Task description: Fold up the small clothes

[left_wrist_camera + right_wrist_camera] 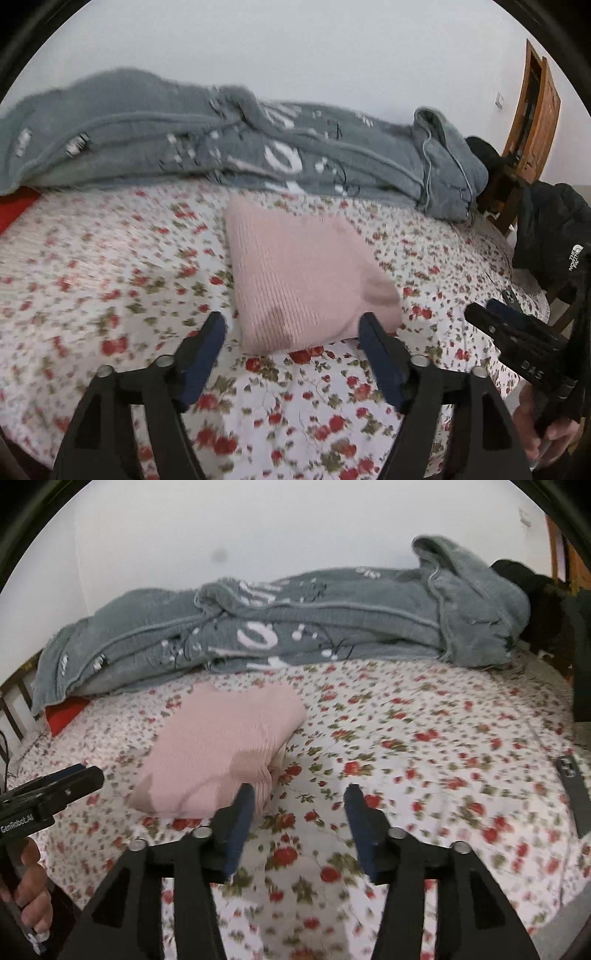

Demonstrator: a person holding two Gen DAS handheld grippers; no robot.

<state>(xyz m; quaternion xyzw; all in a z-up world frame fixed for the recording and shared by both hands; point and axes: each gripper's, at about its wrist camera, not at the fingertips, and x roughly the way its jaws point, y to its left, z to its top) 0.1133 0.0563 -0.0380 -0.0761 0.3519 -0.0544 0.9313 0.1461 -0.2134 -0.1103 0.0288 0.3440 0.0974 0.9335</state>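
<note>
Pink knit garment (295, 273) folded into a compact packet, lying just ahead of both claws on floral bedsheet (110, 266) | left gripper (291, 325) wide, empty | right gripper (299, 797) apart, empty, likely released after fold | grey blanket (184, 140) heaped beyond

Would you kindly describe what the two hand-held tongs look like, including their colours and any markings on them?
Both the left tongs and the right tongs have matte black, angular arms with triangular cut-outs and round silver pins at the joints. Their fingers carry dark blue pads. Seen from the side, one body bears white lettering reading GenRobot.AI.
</note>
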